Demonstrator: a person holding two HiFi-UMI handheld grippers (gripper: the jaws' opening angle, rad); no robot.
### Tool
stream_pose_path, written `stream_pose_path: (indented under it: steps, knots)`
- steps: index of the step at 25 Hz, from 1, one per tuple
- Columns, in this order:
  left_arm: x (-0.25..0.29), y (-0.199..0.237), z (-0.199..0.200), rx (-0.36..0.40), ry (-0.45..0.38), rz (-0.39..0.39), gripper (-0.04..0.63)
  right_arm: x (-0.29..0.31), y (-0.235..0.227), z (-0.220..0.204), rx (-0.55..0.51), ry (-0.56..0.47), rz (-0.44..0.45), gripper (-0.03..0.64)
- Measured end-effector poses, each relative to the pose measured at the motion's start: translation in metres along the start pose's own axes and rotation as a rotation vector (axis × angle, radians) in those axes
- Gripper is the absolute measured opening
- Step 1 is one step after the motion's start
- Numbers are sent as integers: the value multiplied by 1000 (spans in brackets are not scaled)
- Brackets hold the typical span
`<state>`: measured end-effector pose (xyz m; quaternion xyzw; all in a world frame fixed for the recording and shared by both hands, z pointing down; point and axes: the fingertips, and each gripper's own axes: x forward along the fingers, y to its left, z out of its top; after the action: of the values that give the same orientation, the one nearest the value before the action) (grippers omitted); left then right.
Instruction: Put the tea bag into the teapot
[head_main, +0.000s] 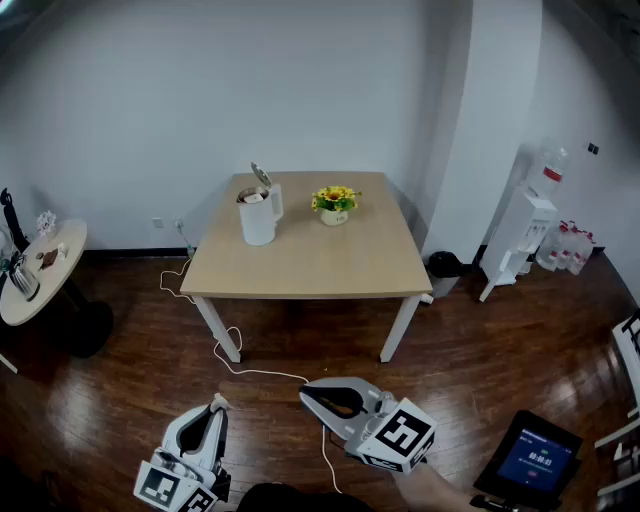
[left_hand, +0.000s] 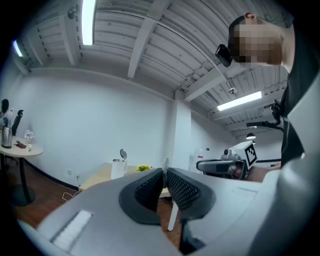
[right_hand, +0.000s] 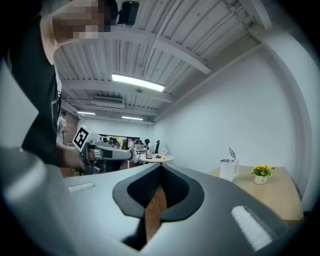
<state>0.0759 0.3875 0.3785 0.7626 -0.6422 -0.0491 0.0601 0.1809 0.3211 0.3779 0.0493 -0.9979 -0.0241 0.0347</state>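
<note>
The white teapot (head_main: 260, 214) stands with its lid flipped up on the far left part of the wooden table (head_main: 330, 262); it also shows small in the left gripper view (left_hand: 118, 168) and the right gripper view (right_hand: 228, 169). My left gripper (head_main: 216, 405) hangs low over the floor, well short of the table. Its jaws are pinched on a small white tea bag (left_hand: 165, 163) that pokes out past the tips (head_main: 217, 399). My right gripper (head_main: 305, 392) is beside it, shut with nothing held (right_hand: 160, 167).
A pot of yellow flowers (head_main: 334, 204) sits right of the teapot. A white cable (head_main: 250, 372) trails over the wooden floor before the table. A round side table (head_main: 40, 268) is at the left, a water dispenser (head_main: 525, 232) at the right, and a tablet (head_main: 535, 460) at the near right.
</note>
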Motion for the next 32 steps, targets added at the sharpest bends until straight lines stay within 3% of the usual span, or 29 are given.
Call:
stream_pose_path:
  steps: [6, 11, 20, 32]
  knots:
    - [5, 3, 5, -5, 1, -4, 35, 4, -3, 4, 36, -19, -1, 2]
    - [69, 85, 11, -19, 14, -37, 35, 79, -72, 1, 46, 2, -37, 2]
    - [124, 179, 40, -39, -15, -79, 35, 165, -144, 12, 55, 10, -99, 2]
    - [194, 246, 41, -58, -4, -131, 35, 226, -210, 9, 50, 39, -137, 2]
